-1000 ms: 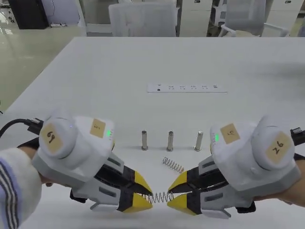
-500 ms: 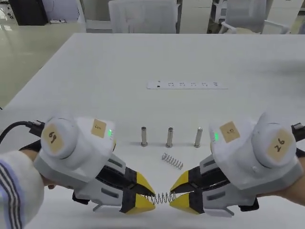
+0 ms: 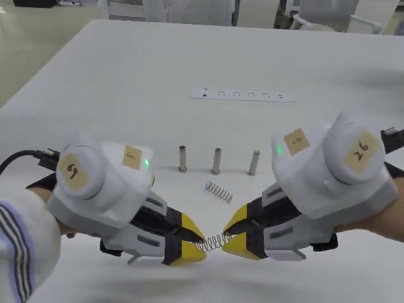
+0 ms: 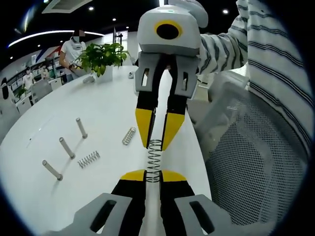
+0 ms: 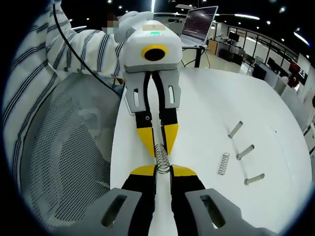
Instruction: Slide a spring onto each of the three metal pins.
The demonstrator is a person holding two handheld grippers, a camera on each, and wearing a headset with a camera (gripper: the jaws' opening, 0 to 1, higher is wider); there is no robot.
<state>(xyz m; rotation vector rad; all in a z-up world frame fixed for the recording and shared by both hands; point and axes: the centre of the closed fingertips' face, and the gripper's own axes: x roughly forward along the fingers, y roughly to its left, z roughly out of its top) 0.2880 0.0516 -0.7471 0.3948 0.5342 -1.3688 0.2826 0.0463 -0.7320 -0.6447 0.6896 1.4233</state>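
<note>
The spring (image 3: 211,242) stretched between the two claw tips lay almost level a second ago. It now slants slightly upward toward the right claw (image 3: 226,231), whose tip has risen a little above that of the left claw (image 3: 197,242). The gap between the tips looks unchanged.

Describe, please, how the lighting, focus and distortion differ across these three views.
Head view: soft, even light, faint shadows by the pins, hardly any distortion. Left gripper view: strong fisheye bending the table edge, bright ceiling lamps, the held spring sharp. Right gripper view: same fisheye curve, mesh chair clear, far office dim.
</note>
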